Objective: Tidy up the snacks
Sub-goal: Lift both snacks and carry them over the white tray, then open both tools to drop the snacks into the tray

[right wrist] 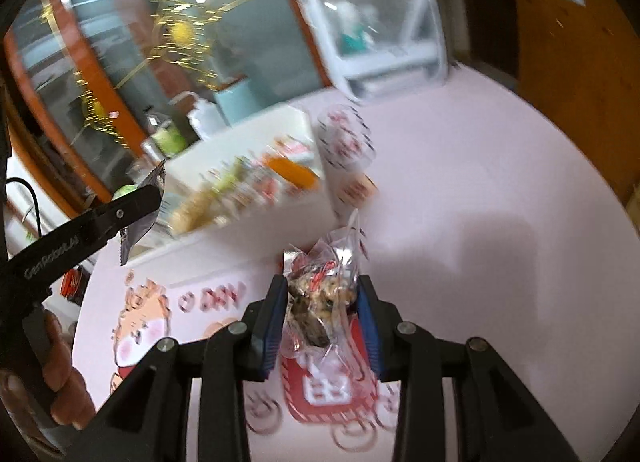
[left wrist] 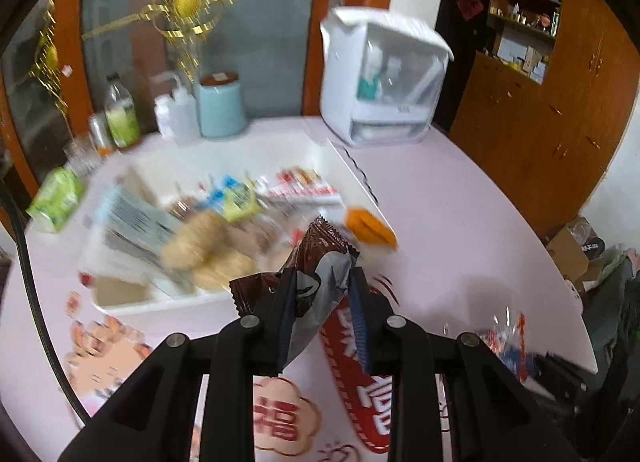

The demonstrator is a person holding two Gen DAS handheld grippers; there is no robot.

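White tray [left wrist: 352, 166]: crowded with blurred packets, left on pink table [left wrist: 460, 222] | left gripper [left wrist: 320, 282]: pinching crinkly brown-silver wrapper [left wrist: 320, 246] above tray's near edge | right gripper [right wrist: 322, 294]: clamped on clear cellophane nut snack [right wrist: 324, 286], bare tabletop to right.

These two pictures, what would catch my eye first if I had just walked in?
Probably the two snacks held up close: the left gripper pinches a brown snack wrapper, and the right gripper squeezes a clear packet of nutty snack. Behind them, a white tray crowded with colourful snacks sits on the pink table, with a white box-shaped appliance at the back.
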